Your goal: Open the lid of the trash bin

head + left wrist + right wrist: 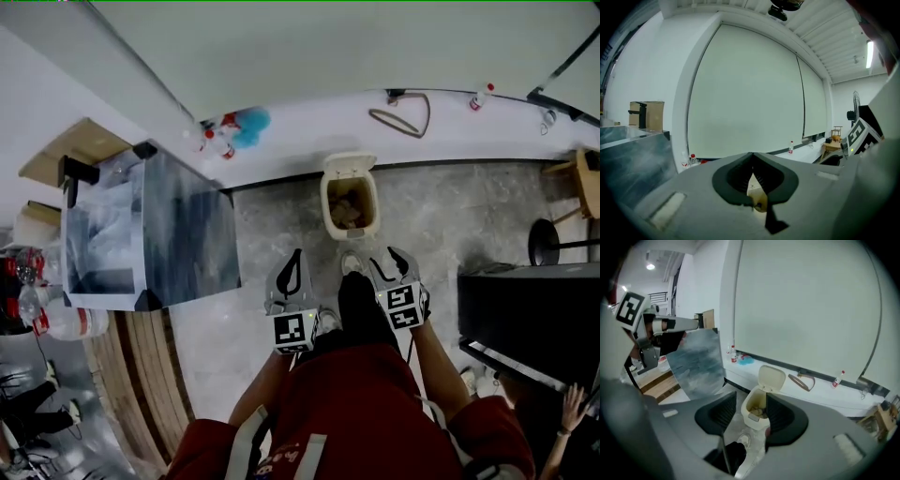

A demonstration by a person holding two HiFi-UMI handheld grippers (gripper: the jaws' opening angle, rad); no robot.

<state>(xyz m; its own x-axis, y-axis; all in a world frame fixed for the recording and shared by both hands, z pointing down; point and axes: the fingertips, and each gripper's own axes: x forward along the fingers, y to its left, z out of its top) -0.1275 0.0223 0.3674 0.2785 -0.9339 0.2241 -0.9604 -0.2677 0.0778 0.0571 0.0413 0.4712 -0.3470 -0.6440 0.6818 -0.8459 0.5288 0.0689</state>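
Note:
A small cream trash bin (349, 208) stands on the grey floor against the white ledge, its lid (349, 165) tipped up and back, and rubbish shows inside. The same bin (754, 414) and raised lid (771, 377) appear between the right gripper's pads. My right gripper (396, 265) (751, 405) is open and empty, hanging just short of the bin. Level with it on the left, my left gripper (292, 274) (751, 158) has its fingertips together and holds nothing. A white shoe (352, 263) rests at the bin's near foot.
A big grey metal box (155, 234) stands left of the bin on wooden planks (141, 366). A black cabinet (525, 309) and a round stool (553, 242) are at the right. Bottles (217, 141) and a hanger (403, 117) lie on the white ledge. A person's hand (572, 408) shows at the lower right.

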